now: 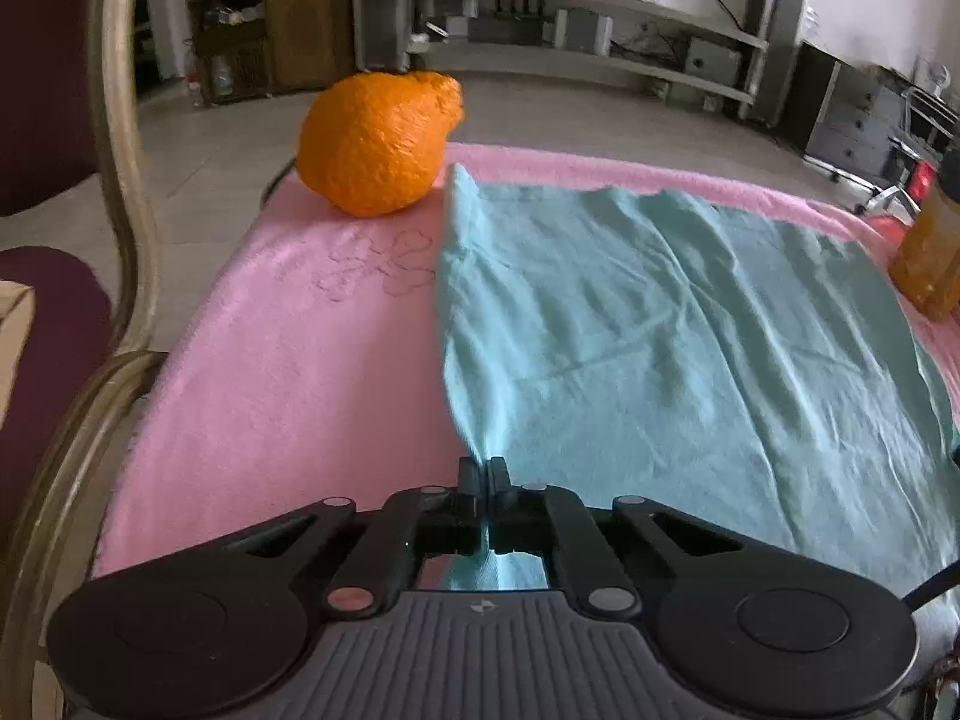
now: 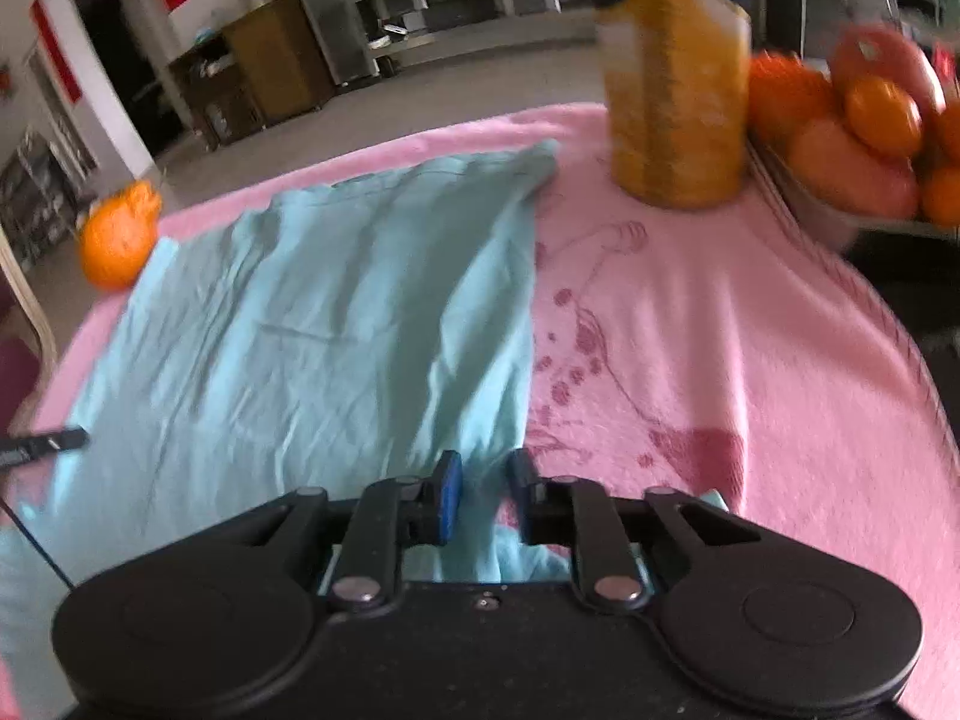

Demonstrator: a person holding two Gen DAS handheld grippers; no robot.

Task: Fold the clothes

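Shirt (image 1: 660, 324) — pale teal, spread on a pink towel (image 1: 288, 360). The left gripper (image 1: 485, 474) has its fingers clenched on the shirt's near edge. The right gripper (image 2: 485, 468) is released, fingers apart — shirt edge between them.

A pink towel (image 1: 288, 360) covers the table, carrying a teal garment (image 1: 660, 324), an orange (image 1: 378, 144) and a jar (image 2: 672, 72).

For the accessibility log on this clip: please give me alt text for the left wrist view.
The left gripper is shut on the near left corner of a light blue garment spread over a pink towel. A large bumpy orange sits at the towel's far left corner, an amber bottle at the right edge, with shelving behind.
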